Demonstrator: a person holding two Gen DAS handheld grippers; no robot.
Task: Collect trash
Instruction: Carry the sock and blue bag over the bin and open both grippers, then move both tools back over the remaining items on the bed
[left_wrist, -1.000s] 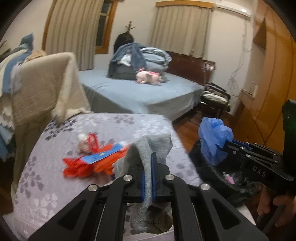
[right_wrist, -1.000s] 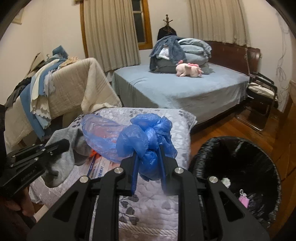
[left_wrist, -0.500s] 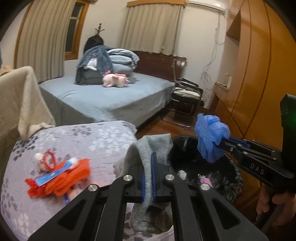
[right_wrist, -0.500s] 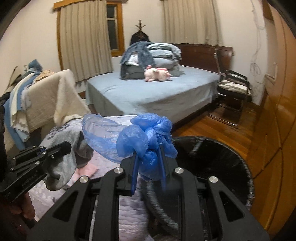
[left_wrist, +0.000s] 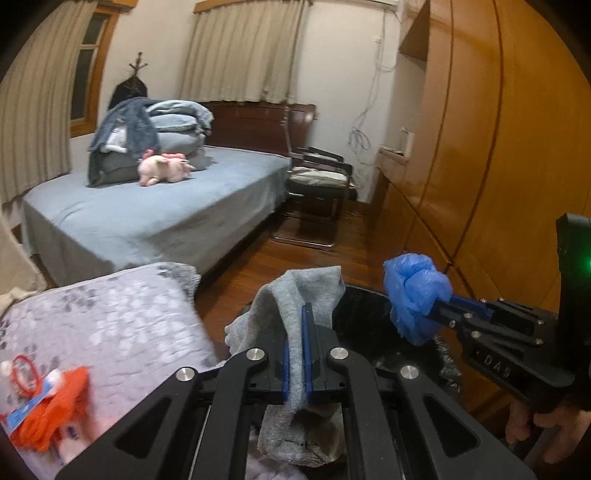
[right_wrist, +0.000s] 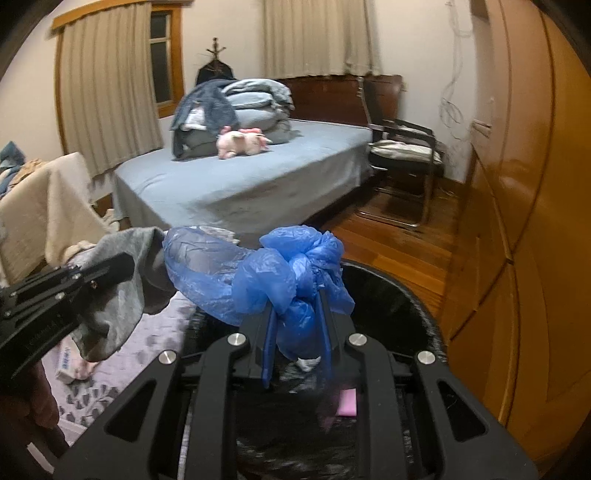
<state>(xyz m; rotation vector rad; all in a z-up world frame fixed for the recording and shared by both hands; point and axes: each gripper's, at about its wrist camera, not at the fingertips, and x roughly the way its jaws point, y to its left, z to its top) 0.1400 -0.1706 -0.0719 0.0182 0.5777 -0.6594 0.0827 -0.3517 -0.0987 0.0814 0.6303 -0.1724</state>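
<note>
Over the black-lined trash bin (right_wrist: 417, 314), near the right side of the scene, both grippers carry their loads. The left gripper (left_wrist: 296, 354) has its blue pads pressed together on a grey sock (left_wrist: 295, 295), which is draped over and hangs down between the jaws; the right gripper (right_wrist: 297, 332) pinches a crumpled blue plastic bag (right_wrist: 280, 273), whose looser translucent end trails to the left. In the right wrist view the bag sits above the bin's mouth, with a pink scrap (right_wrist: 347, 402) and a white scrap (right_wrist: 308, 363) visible inside. In the left wrist view the sock appears at the bin's near-left rim, beside the edge of the grey floral quilt (left_wrist: 110, 325).

The step in hand is judged to be the drop. To do it well, each item should be fully above the opening before release: the sock looks closest to the rim and may need carrying further right. The bag's trailing end could catch on the rim or drift, so a low, centred release is advisable. Opening the jaws wide should free the fabric, which may cling to the pads.

Remaining on the quilt, at the near left: an orange item with a blue-and-white label (left_wrist: 48, 410) and a small red ring (left_wrist: 24, 373).
</note>
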